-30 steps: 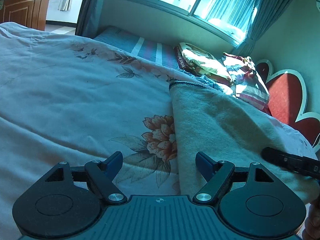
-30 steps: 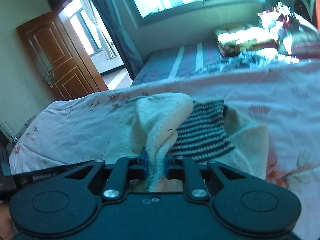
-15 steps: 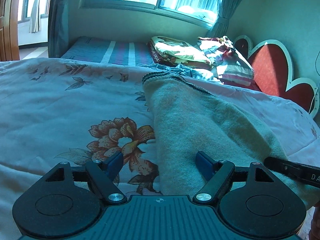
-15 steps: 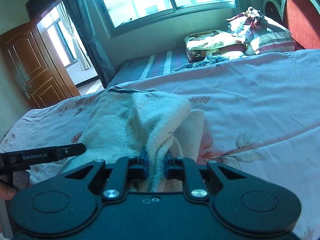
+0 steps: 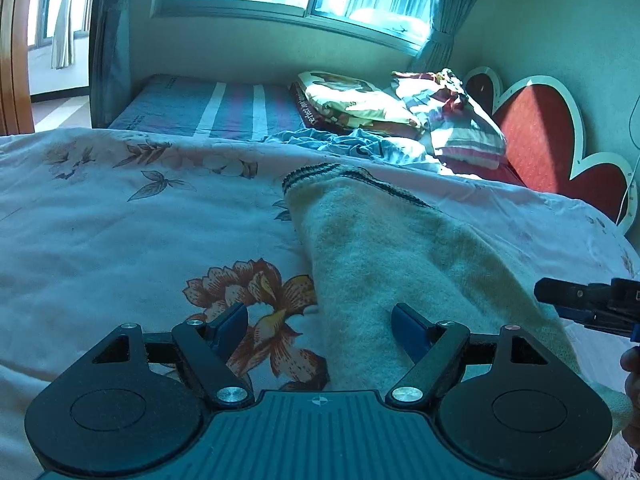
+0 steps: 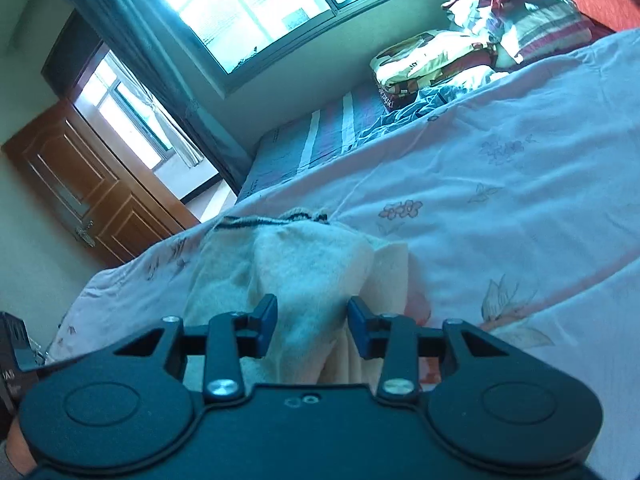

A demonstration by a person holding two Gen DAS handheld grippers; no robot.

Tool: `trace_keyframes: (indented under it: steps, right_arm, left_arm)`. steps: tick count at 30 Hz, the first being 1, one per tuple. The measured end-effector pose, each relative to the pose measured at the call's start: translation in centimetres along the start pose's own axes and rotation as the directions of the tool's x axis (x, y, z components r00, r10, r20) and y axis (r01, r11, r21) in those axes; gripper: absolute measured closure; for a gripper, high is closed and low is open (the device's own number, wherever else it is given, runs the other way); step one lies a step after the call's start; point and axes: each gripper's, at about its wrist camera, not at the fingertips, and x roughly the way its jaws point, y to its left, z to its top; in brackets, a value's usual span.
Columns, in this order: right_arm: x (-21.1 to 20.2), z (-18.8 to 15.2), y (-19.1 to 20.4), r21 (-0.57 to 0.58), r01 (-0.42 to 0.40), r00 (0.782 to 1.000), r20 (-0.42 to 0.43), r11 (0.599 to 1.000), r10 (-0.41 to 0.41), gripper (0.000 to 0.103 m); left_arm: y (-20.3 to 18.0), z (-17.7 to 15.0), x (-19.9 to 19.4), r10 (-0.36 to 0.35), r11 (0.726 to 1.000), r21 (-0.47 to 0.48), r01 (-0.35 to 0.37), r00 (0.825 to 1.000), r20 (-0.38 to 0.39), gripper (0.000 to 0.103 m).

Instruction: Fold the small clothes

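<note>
A cream knitted garment (image 5: 384, 248) with a dark striped hem lies folded lengthwise on the floral bedsheet (image 5: 120, 232). My left gripper (image 5: 320, 320) is open and empty just above the garment's near left edge. My right gripper (image 6: 312, 320) is open, its fingers either side of a raised fold of the same garment (image 6: 304, 264) without pinching it. The right gripper's tip (image 5: 576, 300) shows at the right edge of the left wrist view.
Folded bedding and pillows (image 5: 400, 108) are piled at the far side by the red heart-shaped headboard (image 5: 552, 140). A striped blue mattress (image 5: 224, 112) lies under the window. A wooden door (image 6: 80, 184) stands at the left.
My right gripper has opened and let go of the cream fold, which now rests on the bed. The left gripper has stayed open and shifted slightly over the garment.
</note>
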Motion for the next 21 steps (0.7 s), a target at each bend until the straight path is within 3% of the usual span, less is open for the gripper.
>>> trace_keyframes:
  steps: [2,4,6,9,14,16,21]
  right_arm:
    - [1.1,0.3,0.1,-0.019,0.036,0.999,-0.002,0.999,-0.036,0.068]
    - [1.0,-0.1,0.6,-0.083,0.072,0.997,0.039,0.994,-0.069,0.092]
    - [0.2,-0.6,0.7,-0.105,0.098,0.993,0.08,0.99,-0.09,0.093]
    - [-0.6,-1.2,-0.5,-0.094,0.134,0.988,0.096,0.987,-0.125,0.094]
    - [0.2,-1.3,-0.9,-0.099,0.16,0.987,0.04,0.982,-0.157,0.09]
    - [-1.2,-1.2,-0.3,-0.089,0.163,0.985,0.067,0.983,-0.158,0.076]
    - [-5.9,-3.1,1.6,-0.109,0.119,0.989,0.1,0.987,-0.109,0.076]
  left_arm:
    - [0.1,0.1,0.7,0.001,1.0,-0.004,-0.001,1.0,-0.016,0.024]
    - [-0.2,0.2,1.2,0.003,1.0,0.005,-0.002,1.0,-0.028,0.024]
    - [-0.6,0.2,1.3,-0.012,1.0,0.014,0.012,0.999,-0.033,0.024]
    - [-1.6,-0.2,1.7,-0.041,0.999,0.033,0.043,0.998,-0.05,0.024]
    - [-3.6,-1.0,2.3,0.022,0.993,0.12,-0.017,0.999,-0.042,0.024]
    - [-3.6,-1.0,1.9,0.025,0.993,0.12,-0.02,0.999,-0.039,0.024]
    - [-3.1,-1.4,-1.7,-0.001,0.996,0.089,0.0,1.0,0.015,0.024]
